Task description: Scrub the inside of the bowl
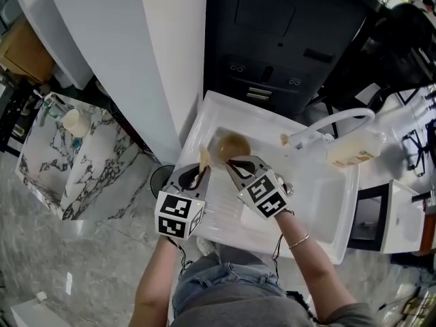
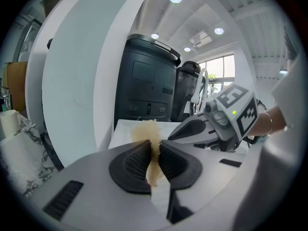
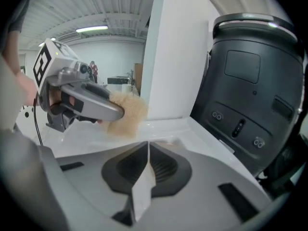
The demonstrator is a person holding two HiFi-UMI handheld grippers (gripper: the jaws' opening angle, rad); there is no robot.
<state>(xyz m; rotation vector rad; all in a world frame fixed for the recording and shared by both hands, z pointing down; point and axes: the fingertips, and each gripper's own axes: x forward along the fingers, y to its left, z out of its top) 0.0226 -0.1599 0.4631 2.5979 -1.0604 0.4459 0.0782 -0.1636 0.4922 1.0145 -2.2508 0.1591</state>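
A small brownish see-through bowl (image 1: 231, 144) hangs tilted over the white sink (image 1: 320, 203). My right gripper (image 1: 235, 163) is shut on the bowl's near rim; in the right gripper view the jaws (image 3: 147, 150) meet on a thin edge and the bowl (image 3: 166, 139) shows only faintly. A tan scrubbing sponge (image 1: 204, 157) is pinched in my left gripper (image 1: 203, 171), just left of the bowl and apart from it. The left gripper view shows the sponge (image 2: 147, 131) sticking up between the shut jaws (image 2: 154, 150).
A curved white faucet (image 1: 334, 121) and a pale bottle (image 1: 354, 148) stand at the sink's right. A black machine (image 1: 286, 33) rises behind the sink, and a white pillar (image 1: 136, 60) stands to its left. A marble counter (image 1: 68, 162) lies far left.
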